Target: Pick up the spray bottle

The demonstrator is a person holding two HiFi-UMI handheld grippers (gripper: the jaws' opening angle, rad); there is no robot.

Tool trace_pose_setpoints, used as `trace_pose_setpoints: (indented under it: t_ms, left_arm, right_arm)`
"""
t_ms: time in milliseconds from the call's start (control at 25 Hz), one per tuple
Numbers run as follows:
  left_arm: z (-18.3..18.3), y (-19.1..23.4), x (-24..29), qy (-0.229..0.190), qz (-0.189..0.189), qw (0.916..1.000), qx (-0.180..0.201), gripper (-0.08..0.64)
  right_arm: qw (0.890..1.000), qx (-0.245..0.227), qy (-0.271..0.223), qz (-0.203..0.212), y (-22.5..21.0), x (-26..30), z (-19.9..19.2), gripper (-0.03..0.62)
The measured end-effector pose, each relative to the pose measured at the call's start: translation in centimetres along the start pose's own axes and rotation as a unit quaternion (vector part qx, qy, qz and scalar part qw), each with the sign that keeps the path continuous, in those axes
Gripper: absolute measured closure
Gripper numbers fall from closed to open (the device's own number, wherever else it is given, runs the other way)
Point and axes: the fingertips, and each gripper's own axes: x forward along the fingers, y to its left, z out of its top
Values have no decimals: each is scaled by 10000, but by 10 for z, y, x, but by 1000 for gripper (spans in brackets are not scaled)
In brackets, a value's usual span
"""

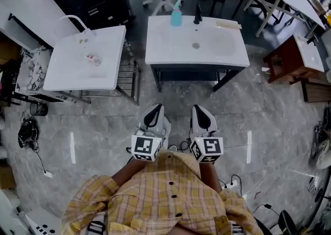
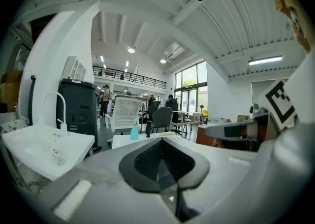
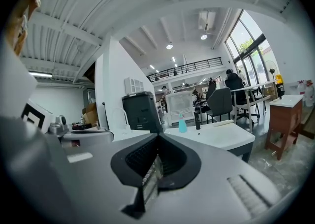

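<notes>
**Both tools clenched, bottle well ahead**

The bottle (pale blue, upright, trigger head on top) stands at the far edge of the table, just left of a black tap. Its place beside the tap suggests it is kept there for use at the basin.

The left tool and right tool sit side by side close to the person's body, above the floor on the near side of the table. Both point roughly level toward the table, and the bottle shows small and distant in the left gripper view and the right gripper view alike.

The jaws of each tool are pressed together with nothing between them. This is probably a carrying posture, since nothing is yet within reach.

A second table stands to the left, well apart from the bottle. It carries a white tap and a small item too small to identify.

The pick-up has likely not begun. Whichever tool is used must first reach the table's far edge and spread its jaws around the bottle.
</notes>
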Motion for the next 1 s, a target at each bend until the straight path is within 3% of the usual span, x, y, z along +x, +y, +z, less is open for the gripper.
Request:
trace_pose_setpoints:
  t_ms: [440, 1000]
  left_arm:
    - [47, 84, 123, -120, -63, 9991, -396, 561]
    - [89, 150, 249, -292, -504, 9983, -89, 560]
  right_arm:
    - [9998, -207, 26, 6, -28, 128, 58, 591]
    - [9997, -201, -156, -68, -60, 268, 103, 591]
